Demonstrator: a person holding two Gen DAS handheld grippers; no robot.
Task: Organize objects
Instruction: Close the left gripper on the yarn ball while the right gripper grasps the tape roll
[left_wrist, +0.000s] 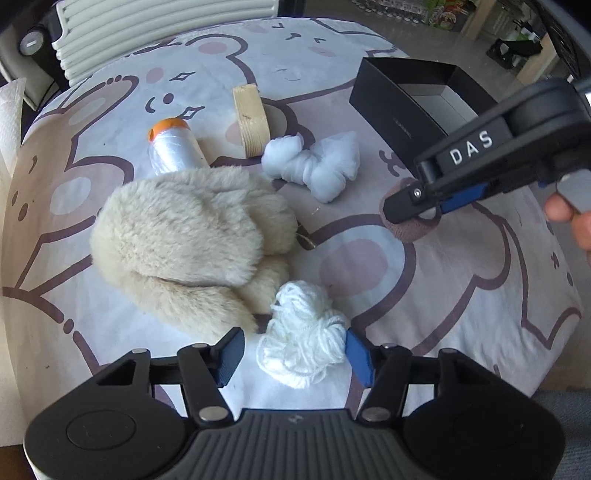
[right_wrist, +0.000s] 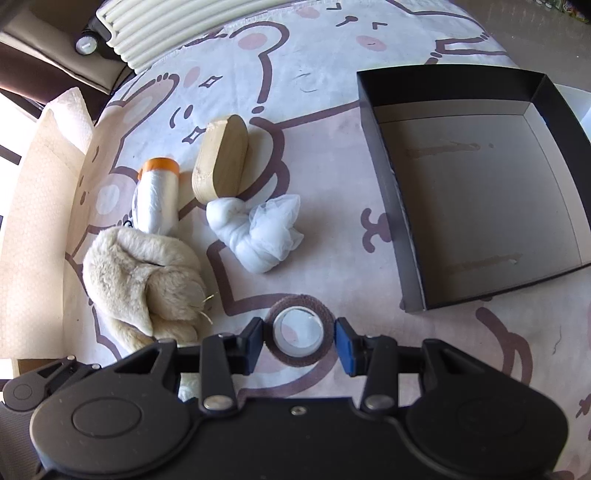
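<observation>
Left wrist view: left gripper (left_wrist: 293, 354) points steeply down over the near edge of the cartoon-bear cloth (left_wrist: 461, 295), jaws apart w/ the white yarn bundle (left_wrist: 303, 343) between them; right pad touches the yarn, left pad stands clear, so no clamp. Fluffy cream plush (left_wrist: 184, 240) lies just beside the yarn, long axis running toward the cloth's left edge. Right gripper (left_wrist: 424, 212) comes in from the right, angled down, a fingertip showing behind it.

Right wrist view: right gripper (right_wrist: 299, 338) is clamped on the brown tape roll (right_wrist: 299, 336), roll lying flat, hole facing up, near the cloth's near edge. Black box (right_wrist: 476, 192) sits open-topped toward the right edge. Wood block (right_wrist: 221, 162), orange-capped film roll (right_wrist: 157, 195), and white knotted mesh (right_wrist: 255, 229) lie mid-cloth.
</observation>
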